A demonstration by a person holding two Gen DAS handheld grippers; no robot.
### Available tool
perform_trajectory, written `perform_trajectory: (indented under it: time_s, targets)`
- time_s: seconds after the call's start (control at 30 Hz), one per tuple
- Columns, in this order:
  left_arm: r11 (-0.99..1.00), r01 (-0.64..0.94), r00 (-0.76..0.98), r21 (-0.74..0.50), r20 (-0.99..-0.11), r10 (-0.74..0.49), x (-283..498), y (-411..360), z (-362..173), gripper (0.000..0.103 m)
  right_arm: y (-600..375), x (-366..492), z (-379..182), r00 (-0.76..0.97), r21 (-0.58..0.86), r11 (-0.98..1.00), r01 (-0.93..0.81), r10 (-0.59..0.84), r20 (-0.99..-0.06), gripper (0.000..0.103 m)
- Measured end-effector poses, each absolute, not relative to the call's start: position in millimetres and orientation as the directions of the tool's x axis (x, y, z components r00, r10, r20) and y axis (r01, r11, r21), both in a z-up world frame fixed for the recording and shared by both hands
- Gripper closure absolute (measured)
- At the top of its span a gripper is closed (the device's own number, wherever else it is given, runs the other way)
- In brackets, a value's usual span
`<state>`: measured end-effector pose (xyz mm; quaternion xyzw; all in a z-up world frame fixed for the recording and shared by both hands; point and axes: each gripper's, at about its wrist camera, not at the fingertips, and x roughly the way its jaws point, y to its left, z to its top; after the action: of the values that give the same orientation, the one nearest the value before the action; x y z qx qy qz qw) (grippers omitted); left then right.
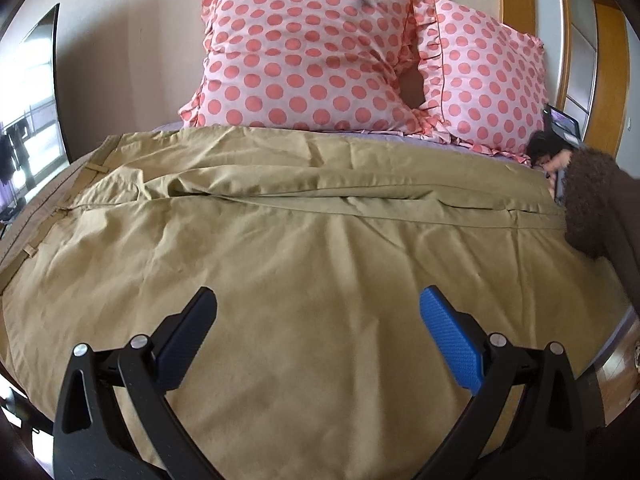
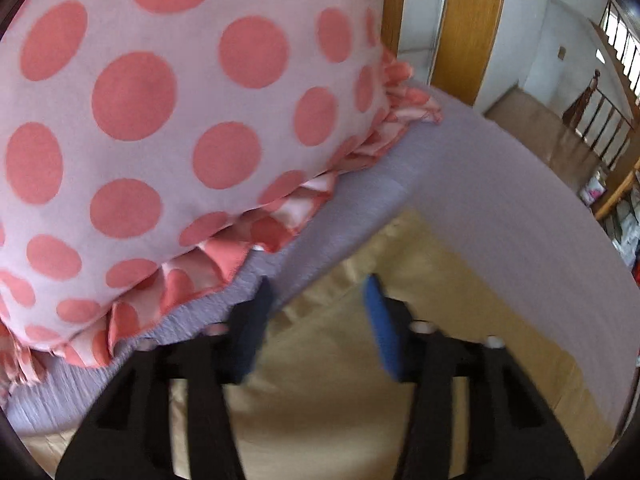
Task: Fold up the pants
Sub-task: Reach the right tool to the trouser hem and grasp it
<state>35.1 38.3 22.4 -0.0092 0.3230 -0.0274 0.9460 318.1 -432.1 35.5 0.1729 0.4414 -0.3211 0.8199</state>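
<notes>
Jaws of both grippers gape, gripping nothing.
Khaki pants [image 1: 304, 216] lie spread across the bed [image 2: 460, 168]; folding looks barely begun.

You've got a bed [image 2: 472, 184] with a pale lavender sheet carrying everything here. The khaki pants [image 1: 304, 248] lie spread flat straight on it, waistband off to the left, covering most of the sheet. Behind them, two pink polka-dot pillows [image 1: 304, 52] with ruffled edges sit on the sheet side by side, leaning against the wall, the pants' far edge reaching their base.
</notes>
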Motion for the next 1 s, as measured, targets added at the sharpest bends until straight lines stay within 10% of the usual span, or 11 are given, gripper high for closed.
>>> perform_trajectory:
  time_s: [0.17, 0.43, 0.63, 0.73, 0.87, 1.0]
  targets:
    - [0.998, 0.036, 0.800, -0.043, -0.597, -0.054, 29, 43, 27, 0.002, -471, 287, 29, 0.540, 0.228, 0.707, 0.669, -0.252, -0.803, 0.097]
    - [0.993, -0.011, 0.840, -0.117, -0.540, -0.054, 10, 70, 43, 0.002, -468, 127, 80, 0.868, 0.613, 0.681, 0.400, -0.067, -0.492, 0.098]
    - [0.984, -0.051, 0.868, -0.171, -0.496, -0.041, 21, 93, 66, 0.002, -443, 0, 60, 0.846, 0.657, 0.619, 0.431, -0.025, -0.532, 0.102]
    - [0.981, -0.058, 0.873, -0.187, -0.485, -0.041, 30, 101, 77, 0.002, -445, -9, 46, 0.815, 0.697, 0.560, 0.447, 0.066, -0.576, 0.099]
    - [0.981, -0.066, 0.883, -0.184, -0.468, -0.029, 31, 107, 91, 0.002, -437, 4, 42, 0.796, 0.724, 0.533, 0.437, 0.145, -0.588, 0.065]
    - [0.975, -0.070, 0.880, -0.212, -0.474, -0.040, 28, 114, 90, 0.002, -418, 32, 32, 0.791, 0.788, 0.489, 0.375, 0.274, -0.547, 0.065]
